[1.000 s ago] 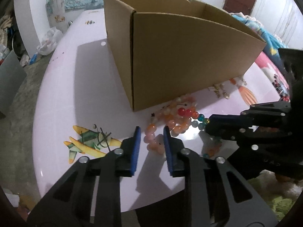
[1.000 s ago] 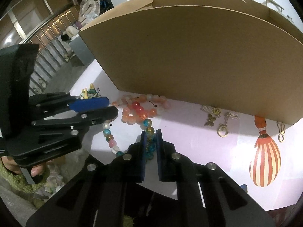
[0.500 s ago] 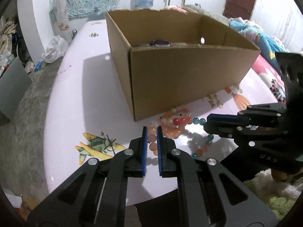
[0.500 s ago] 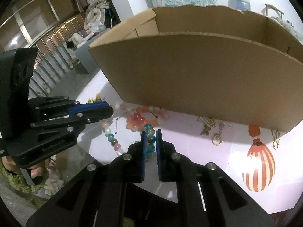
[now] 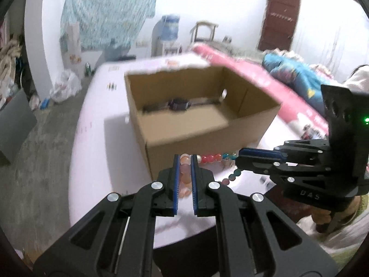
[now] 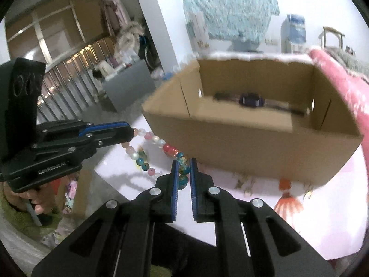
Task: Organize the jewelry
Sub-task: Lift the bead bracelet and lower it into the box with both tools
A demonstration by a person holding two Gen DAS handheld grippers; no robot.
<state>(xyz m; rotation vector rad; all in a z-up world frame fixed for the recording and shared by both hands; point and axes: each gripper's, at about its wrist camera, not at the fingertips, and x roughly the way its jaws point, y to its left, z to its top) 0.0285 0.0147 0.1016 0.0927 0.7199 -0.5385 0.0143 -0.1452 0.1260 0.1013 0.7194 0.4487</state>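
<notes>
Currently: bead necklace [image 5: 208,158] strung between left gripper [image 5: 185,161] and right gripper [image 6: 183,165], both clamped on beads, before the cardboard box [image 5: 207,136]. Risk: uneven pulling could snap the string; slack loop may snag the box wall.

Bright, even indoor light; motion blur smears the cardboard box [image 5: 200,113], and fisheye edges curve darkly.
</notes>
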